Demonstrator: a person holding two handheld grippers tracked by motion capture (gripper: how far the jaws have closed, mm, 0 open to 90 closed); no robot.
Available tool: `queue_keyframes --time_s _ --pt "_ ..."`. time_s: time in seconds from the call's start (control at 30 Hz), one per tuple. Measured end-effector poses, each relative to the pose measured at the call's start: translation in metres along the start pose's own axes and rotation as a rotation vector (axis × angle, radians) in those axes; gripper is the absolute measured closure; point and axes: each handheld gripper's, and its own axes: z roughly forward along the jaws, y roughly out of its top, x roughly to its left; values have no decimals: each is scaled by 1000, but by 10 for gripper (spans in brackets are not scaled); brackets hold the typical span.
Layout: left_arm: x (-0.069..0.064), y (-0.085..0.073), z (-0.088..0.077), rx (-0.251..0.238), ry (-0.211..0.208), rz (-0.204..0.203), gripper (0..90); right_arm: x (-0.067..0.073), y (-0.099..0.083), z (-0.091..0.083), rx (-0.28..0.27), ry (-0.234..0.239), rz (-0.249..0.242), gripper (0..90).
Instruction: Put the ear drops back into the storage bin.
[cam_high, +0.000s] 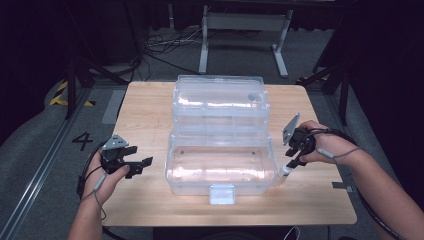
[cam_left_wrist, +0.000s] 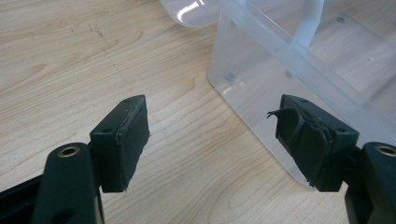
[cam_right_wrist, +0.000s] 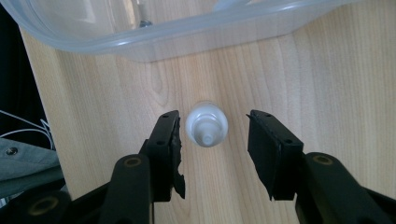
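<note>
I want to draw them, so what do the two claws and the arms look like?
Both the left claw and the right claw are black, each topped by a grey three-cornered plate and trailing a grey cable. Their flat black pads look worn and torn. The forearms are bare, without sleeves.

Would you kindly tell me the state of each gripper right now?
Left gripper: open, holding nothing.
Right gripper: open, jaws either side of the small white plastic bottle, not gripping it.

The high view looks forward and down over the whole wooden table (cam_high: 145, 105). Both gripper views sit close above its surface, and all 3 share the clear plastic box (cam_high: 220, 145) (cam_left_wrist: 289, 60) (cam_right_wrist: 154, 32).
</note>
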Motion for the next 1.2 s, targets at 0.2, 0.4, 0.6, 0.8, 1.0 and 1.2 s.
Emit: queue_keyframes --time_s 0.2,0.4,0.6,0.8,1.0,1.2 --pt "0 -1 1 7 -3 0 259 1 -1 13 25 14 -1 587" --pt "-1 -1 2 18 -10 3 258 2 0 24 41 12 -23 630" --pt "0 -2 2 26 -11 9 258 1 0 28 59 3 -26 679" --pt "0 -2 2 28 -13 12 259 2 -1 28 63 -4 -17 684" --pt "-1 -2 2 30 -16 8 259 3 0 27 57 -18 -23 712" --pt "1 -3 3 30 -13 8 259 4 0 26 65 -17 -19 713"
